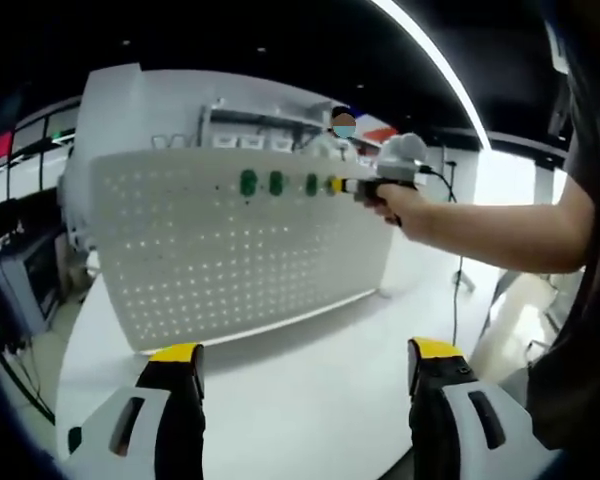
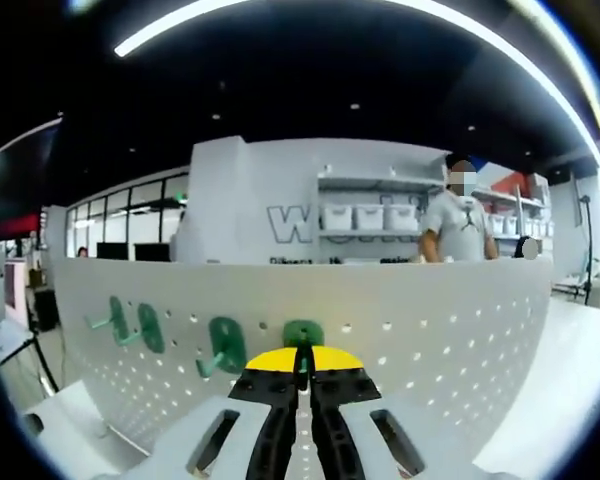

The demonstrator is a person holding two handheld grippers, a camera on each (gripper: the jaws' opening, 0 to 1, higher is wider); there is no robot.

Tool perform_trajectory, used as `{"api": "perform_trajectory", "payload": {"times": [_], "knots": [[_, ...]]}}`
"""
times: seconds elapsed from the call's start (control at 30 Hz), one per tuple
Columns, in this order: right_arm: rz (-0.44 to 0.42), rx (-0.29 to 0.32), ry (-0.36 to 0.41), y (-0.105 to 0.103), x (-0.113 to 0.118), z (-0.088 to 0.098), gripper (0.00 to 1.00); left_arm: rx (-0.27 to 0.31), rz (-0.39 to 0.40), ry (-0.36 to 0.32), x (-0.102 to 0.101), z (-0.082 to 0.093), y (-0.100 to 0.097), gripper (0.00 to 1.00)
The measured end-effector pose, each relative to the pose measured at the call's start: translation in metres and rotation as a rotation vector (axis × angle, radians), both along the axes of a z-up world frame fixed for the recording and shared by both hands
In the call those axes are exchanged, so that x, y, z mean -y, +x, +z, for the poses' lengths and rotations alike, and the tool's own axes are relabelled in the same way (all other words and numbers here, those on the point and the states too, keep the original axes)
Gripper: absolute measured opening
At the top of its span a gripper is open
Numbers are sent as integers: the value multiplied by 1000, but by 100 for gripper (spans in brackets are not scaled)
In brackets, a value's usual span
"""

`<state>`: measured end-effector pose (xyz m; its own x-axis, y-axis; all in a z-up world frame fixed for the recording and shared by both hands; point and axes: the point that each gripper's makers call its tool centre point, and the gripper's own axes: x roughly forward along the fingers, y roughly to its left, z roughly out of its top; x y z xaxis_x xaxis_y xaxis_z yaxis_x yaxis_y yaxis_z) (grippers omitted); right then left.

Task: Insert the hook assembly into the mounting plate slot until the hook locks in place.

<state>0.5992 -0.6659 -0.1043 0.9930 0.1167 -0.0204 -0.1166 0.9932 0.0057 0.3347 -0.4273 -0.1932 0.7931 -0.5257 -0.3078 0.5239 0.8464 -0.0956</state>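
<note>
A white perforated mounting plate (image 1: 240,250) stands upright on the table. Three green hooks (image 1: 276,183) sit in its top row. A fourth green hook (image 2: 303,333) is pressed against the plate (image 2: 430,330), and my right gripper (image 2: 302,358) is shut on its stem. In the left gripper view, the right gripper (image 1: 338,185) reaches the plate's top row from the right, held by a person's hand. My left gripper (image 1: 305,352) hangs open over the table, well short of the plate, with nothing between its yellow-tipped fingers.
The plate rests on a white table (image 1: 310,400). A person (image 2: 460,225) stands behind the plate near shelves with white bins (image 2: 365,215). A person's forearm (image 1: 500,235) crosses the right side of the left gripper view.
</note>
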Motion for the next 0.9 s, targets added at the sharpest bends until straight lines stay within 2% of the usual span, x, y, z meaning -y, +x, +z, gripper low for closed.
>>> {"api": "perform_trajectory", "payload": {"times": [0.17, 0.5, 0.67, 0.83, 0.9], "knots": [[2, -21, -51, 1, 0, -1, 2, -9, 4, 4, 0, -3, -2, 87], [-1, 5, -40, -5, 2, 13, 9, 2, 10, -7, -2, 2, -3, 87], [-30, 77, -101, -17, 6, 35, 18, 3, 9, -13, 0, 3, -5, 87], [-11, 79, -90, -29, 6, 39, 19, 3, -8, -25, 7, 2, -10, 89], [1, 63, -84, -36, 6, 35, 24, -5, -13, -36, 10, 2, -11, 91]]}}
